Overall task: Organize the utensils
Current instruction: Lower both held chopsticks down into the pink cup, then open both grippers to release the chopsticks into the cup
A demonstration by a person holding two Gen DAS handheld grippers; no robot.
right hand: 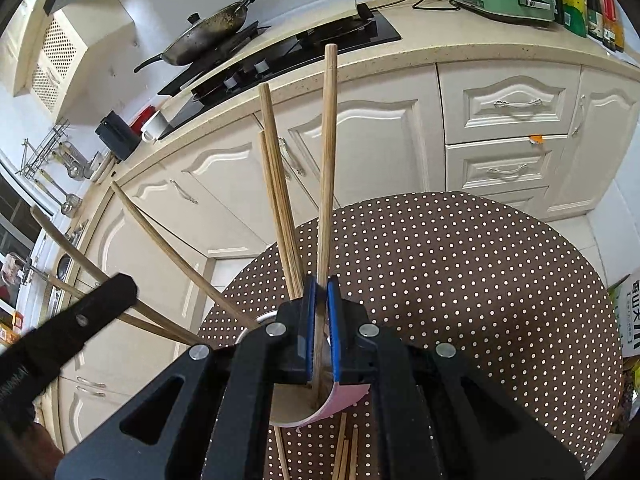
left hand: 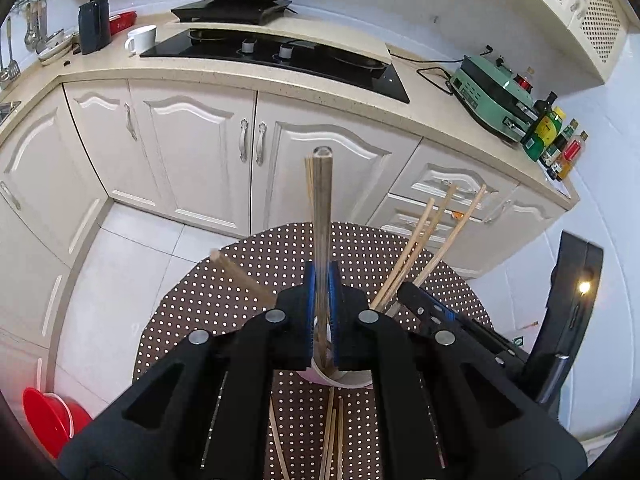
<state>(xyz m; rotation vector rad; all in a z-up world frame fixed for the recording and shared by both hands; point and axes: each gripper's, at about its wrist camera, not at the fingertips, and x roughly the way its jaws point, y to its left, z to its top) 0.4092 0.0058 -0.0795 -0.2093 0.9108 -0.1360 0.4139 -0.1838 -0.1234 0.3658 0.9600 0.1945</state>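
brown white-dotted tablecloth (left hand: 248,280) — tan chopsticks (right hand: 326,184)

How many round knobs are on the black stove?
2. The left knob and the right knob sit side by side at the front middle of the black stove. None seem hidden.

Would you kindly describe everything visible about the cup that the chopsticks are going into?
The cup looks like paper: a pink outer wall, a plain pale inside and a thin rolled rim. It stands upright on the brown polka-dot tablecloth, mostly hidden beneath the grippers. Several wooden chopsticks stand in it, leaning outward over the rim. The right gripper is shut on one chopstick whose lower end is inside the cup. More chopsticks lie loose on the cloth just beside it.
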